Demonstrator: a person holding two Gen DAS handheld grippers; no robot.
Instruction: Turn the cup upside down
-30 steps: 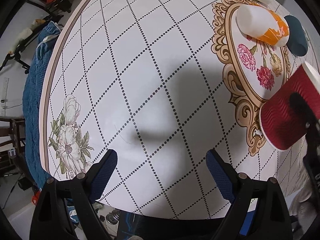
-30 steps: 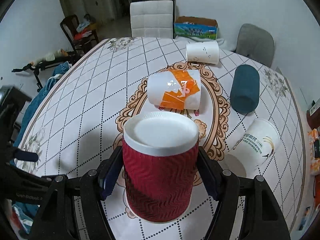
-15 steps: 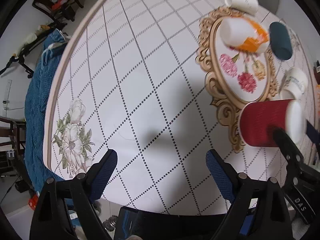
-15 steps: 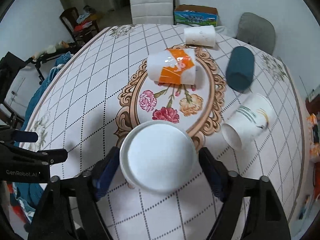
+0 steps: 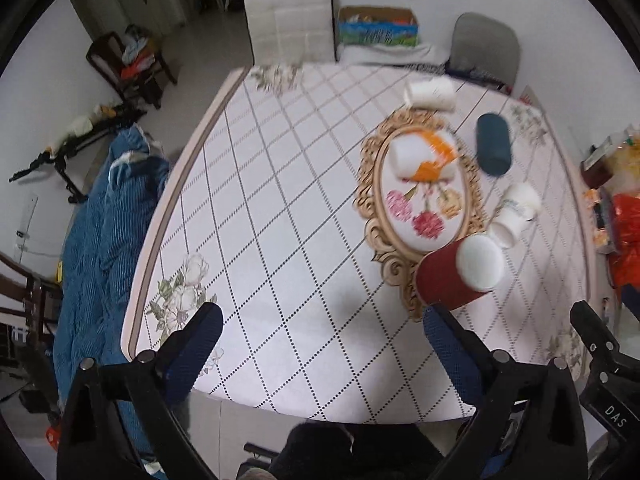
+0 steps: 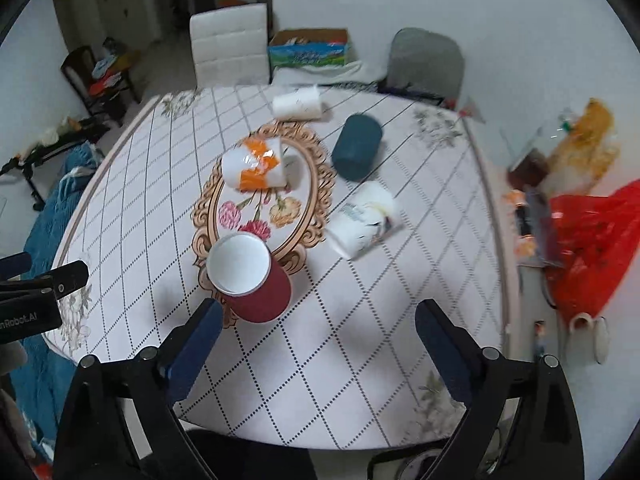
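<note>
The red cup [image 6: 250, 280] stands upside down on the desk [image 6: 360, 340], white base up, at the near end of the gold oval frame printed on the cloth. Nothing holds it. The right gripper [image 6: 316, 344] hangs above the near edge of the desk with its blue fingers wide apart, the cup just beyond its left finger. The left gripper [image 5: 320, 344] is also spread wide with nothing between its fingers, and from its view the red cup [image 5: 456, 276] sits off to the right.

By my reading, the flip of this cup is done and the step in hand is the release and retreat. If another cup is to follow, the next move calls for a reach to one of those lying on their sides: the orange-and-white cup [image 6: 256, 166] inside the frame, the white printed cup [image 6: 362, 222] to the right, the dark teal cup [image 6: 356, 146], or the plain white cup [image 6: 298, 103] at the far side.

The standing red cup lies on the straight path to the orange one, so a reach should pass around it. A red bag [image 6: 596, 248] and clutter lie off the right edge.
</note>
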